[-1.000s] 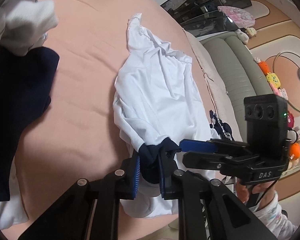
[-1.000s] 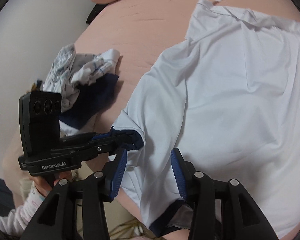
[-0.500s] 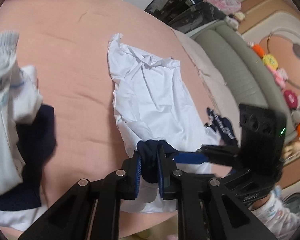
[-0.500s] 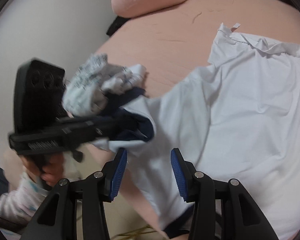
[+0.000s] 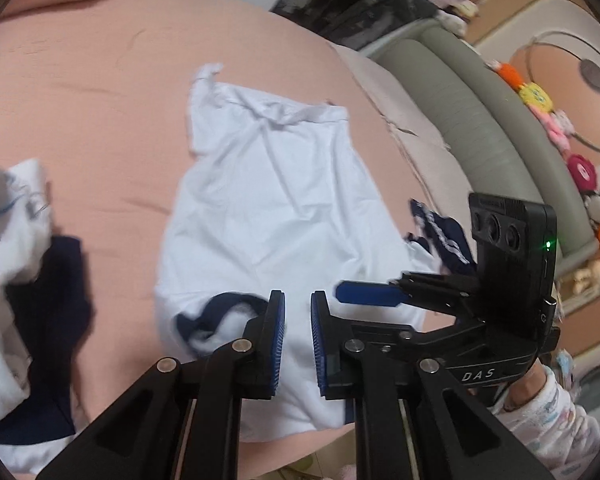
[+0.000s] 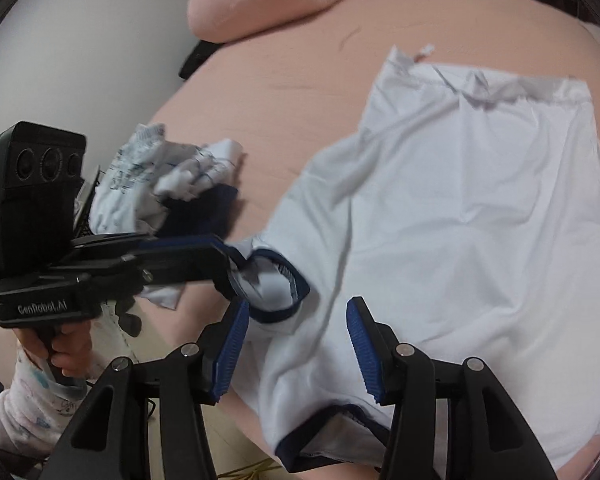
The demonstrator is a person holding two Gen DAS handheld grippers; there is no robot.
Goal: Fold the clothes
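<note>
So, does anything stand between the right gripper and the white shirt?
Nothing visible does. The open right gripper hangs directly over the white shirt. The left gripper is off to the side, by the navy sleeve cuff.

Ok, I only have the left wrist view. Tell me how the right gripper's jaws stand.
Observer: The right gripper is wide open, with nothing between its fingers. It hovers over the white shirt.
Operator: Now find me the sleeve I can't see.
Observer: A second navy-trimmed sleeve lies flat at the near edge of the bed, just below the right gripper.
</note>
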